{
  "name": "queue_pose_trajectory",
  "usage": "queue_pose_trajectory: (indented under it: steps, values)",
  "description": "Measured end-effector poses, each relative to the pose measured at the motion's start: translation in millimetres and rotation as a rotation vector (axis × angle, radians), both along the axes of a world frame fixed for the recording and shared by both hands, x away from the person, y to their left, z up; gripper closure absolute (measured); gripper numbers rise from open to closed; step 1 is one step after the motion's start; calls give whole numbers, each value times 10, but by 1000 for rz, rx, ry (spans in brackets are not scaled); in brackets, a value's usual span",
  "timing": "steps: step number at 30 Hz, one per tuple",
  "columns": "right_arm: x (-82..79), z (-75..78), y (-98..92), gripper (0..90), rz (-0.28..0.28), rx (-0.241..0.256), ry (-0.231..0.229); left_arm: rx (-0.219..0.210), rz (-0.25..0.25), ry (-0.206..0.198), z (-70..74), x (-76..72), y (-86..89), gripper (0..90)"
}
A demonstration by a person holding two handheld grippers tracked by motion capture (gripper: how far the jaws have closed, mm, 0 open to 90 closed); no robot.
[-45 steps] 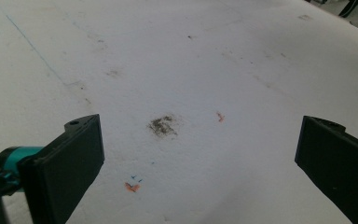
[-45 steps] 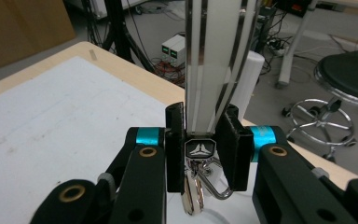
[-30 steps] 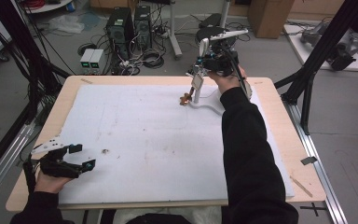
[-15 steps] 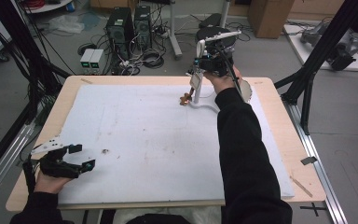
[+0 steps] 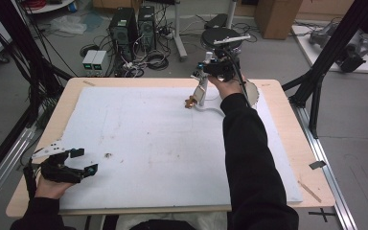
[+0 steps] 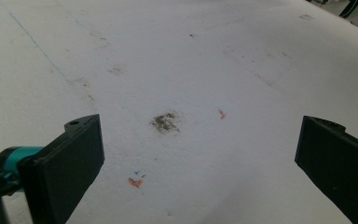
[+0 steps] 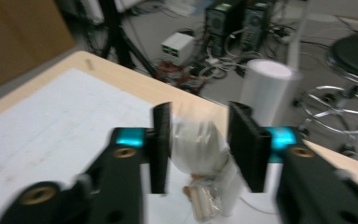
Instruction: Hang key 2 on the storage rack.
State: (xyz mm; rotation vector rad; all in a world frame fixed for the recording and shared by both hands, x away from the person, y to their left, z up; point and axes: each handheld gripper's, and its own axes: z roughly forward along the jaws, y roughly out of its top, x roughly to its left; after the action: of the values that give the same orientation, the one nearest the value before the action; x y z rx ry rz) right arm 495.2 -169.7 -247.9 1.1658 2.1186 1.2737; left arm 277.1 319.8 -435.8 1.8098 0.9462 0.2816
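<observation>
Two grippers we see, right gripper (image 5: pixel 197 91) clamping a white plastic bag (image 7: pixel 200 147) far over the tabletop (image 5: pixel 278 103), left gripper (image 5: pixel 84 162) wide apart, near-left.

A white sheet (image 5: pixel 163 143) covers most of the wooden tabletop (image 5: pixel 287 143), marked with a small dark smudge (image 6: pixel 165 122) and orange flecks (image 6: pixel 134 182). Beyond the far edge, two black computer towers (image 5: pixel 134 24) stand on the grey floor among tangled cables (image 5: pixel 153 60), beside two small white boxes (image 5: pixel 93 60). A cardboard box (image 5: pixel 273 17) sits farther right.
</observation>
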Motion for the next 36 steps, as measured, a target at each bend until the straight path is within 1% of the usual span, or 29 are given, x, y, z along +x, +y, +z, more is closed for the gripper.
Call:
queue_pose_trajectory:
  steps: [1, 2, 3, 4, 5, 6, 7, 8, 9, 10, 11, 12, 15, 16, 17, 18, 21, 24, 25, 26, 27, 28, 29, 31, 32, 33, 34, 35, 36]
  values:
    - [0, 0, 0, 572, 0, 0, 0, 0, -1, 1, -1, 1, 1, 17]
    - [-15, -7, -12, 536, 12, 10, -1, 0, 0, 3, -2, 3, 1, 17]
    - [-40, -23, -36, 485, 26, 21, 0, 0, 0, 2, -1, 3, 1, 17]
    - [-70, -56, -80, 404, 26, 40, 5, -1, 0, 1, 0, 1, 0, 17]
    - [-70, -56, -80, 404, 26, 40, 5, -1, -1, 0, 1, 0, -1, 17]
    - [-76, -70, -115, 335, 25, 26, 21, -2, -1, 0, 2, -2, -1, 17]
    - [-76, -70, -115, 335, 25, 26, 21, -1, -2, 0, 3, -3, -2, 17]
    - [-97, -54, -143, 268, 22, 25, 26, -2, -1, 0, 3, -3, -3, 17]
    - [-97, -54, -143, 268, 22, 25, 26, -2, -1, 0, 3, -3, -3, 17]
    - [-126, -22, -169, 195, 29, 34, 18, -2, -1, 0, 3, -2, -2, 17]
    - [-126, -22, -169, 195, 29, 34, 18, -3, 1, 0, 2, -1, -3, 17]
    - [-153, 8, -187, 109, 11, 21, 13, -2, 1, 0, 1, 0, -4, 17]
    - [-183, 36, -220, 103, 5, 20, 3, -3, 0, -1, 4, -5, -4, 17]
    - [-208, 61, -262, 68, 7, 30, -1, -3, -1, -2, 5, -5, -4, 17]
    - [-208, 61, -262, 68, 7, 30, -1, -4, 0, -2, 5, -6, -4, 17]
    - [-230, 78, -300, 12, -4, 25, -5, -2, -1, -2, 5, -5, -4, 17]
    - [-252, 90, -349, 11, -4, 21, 3, -2, 0, -2, 5, -4, -5, 17]
    - [-281, 100, -406, 7, -16, 17, -4, -4, 1, -3, 7, -6, -5, 17]
    - [-304, 95, -442, 7, -20, 28, -17, -5, 2, -3, 7, -7, -6, 17]
    - [-324, 84, -479, 7, -13, 42, -19, -4, 2, -4, 8, -7, -6, 17]
    - [-335, 67, -515, 7, -8, 53, -13, -5, 3, -4, 7, -8, -8, 17]
    - [-347, 19, -579, 7, -11, 46, 2, -4, 2, -4, 7, -8, -9, 17]
    - [-347, 19, -579, 7, -11, 46, 2, -4, 2, -4, 7, -8, -9, 17]
    - [-358, -25, -643, 7, -10, 38, 19, -3, 2, -3, 8, -9, -9, 17]
    - [-376, -78, -723, 7, -15, 53, 20, -3, 2, -3, 8, -9, -10, 17]
    - [-376, -78, -723, 7, -15, 53, 20, -2, 2, -2, 7, -9, -11, 17]
    - [-380, -151, -810, 7, -23, 58, 41, -3, 2, -1, 5, -10, -16, 17]
    - [-380, -151, -810, 7, -23, 58, 41, 0, -1, -1, 5, -9, -16, 17]
    - [-388, -201, -861, 7, -27, 51, 53, 1, -1, 0, 4, -11, -19, 17]
